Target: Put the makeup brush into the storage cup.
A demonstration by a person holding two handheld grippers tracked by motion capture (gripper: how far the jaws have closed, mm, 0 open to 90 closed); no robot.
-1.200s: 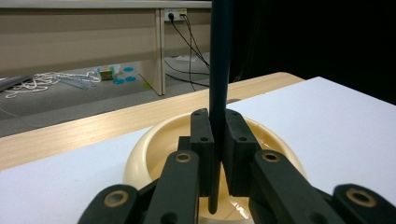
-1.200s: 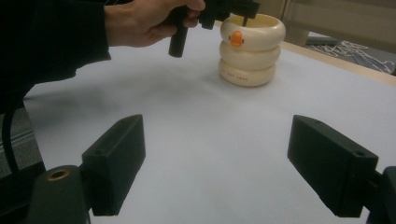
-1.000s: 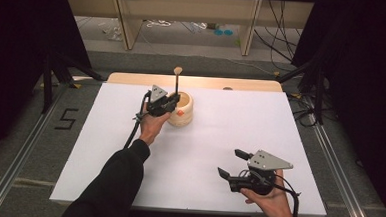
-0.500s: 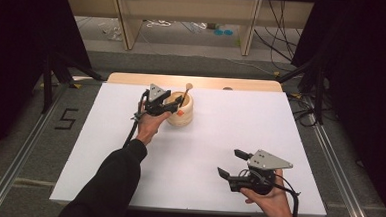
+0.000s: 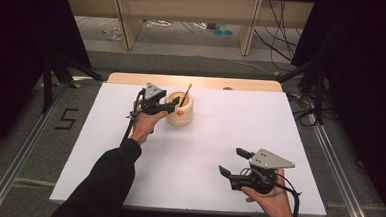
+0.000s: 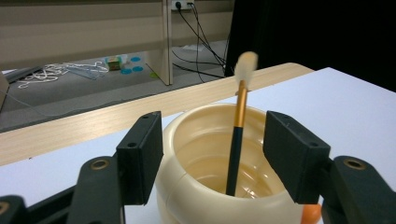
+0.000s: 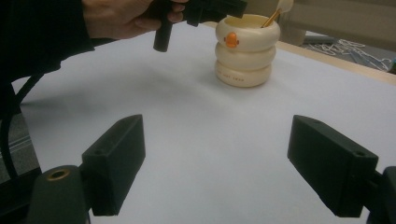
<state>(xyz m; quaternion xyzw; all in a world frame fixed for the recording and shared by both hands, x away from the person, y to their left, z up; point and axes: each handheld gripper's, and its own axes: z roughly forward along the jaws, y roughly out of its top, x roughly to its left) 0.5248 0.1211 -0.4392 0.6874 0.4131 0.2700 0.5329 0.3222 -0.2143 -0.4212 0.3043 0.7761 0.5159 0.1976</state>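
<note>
A cream ringed cup (image 5: 179,109) with a small orange mark on its side stands on the white desk (image 5: 198,154) near the far edge. A makeup brush (image 6: 237,126) leans inside it, handle down and pale bristles up above the rim. The left gripper (image 5: 167,106) hovers just beside the cup's rim, its jaws spread apart with nothing between them, either side of the brush. The right gripper (image 5: 234,163) rests well apart at the near right, jaws released and wide.
</note>
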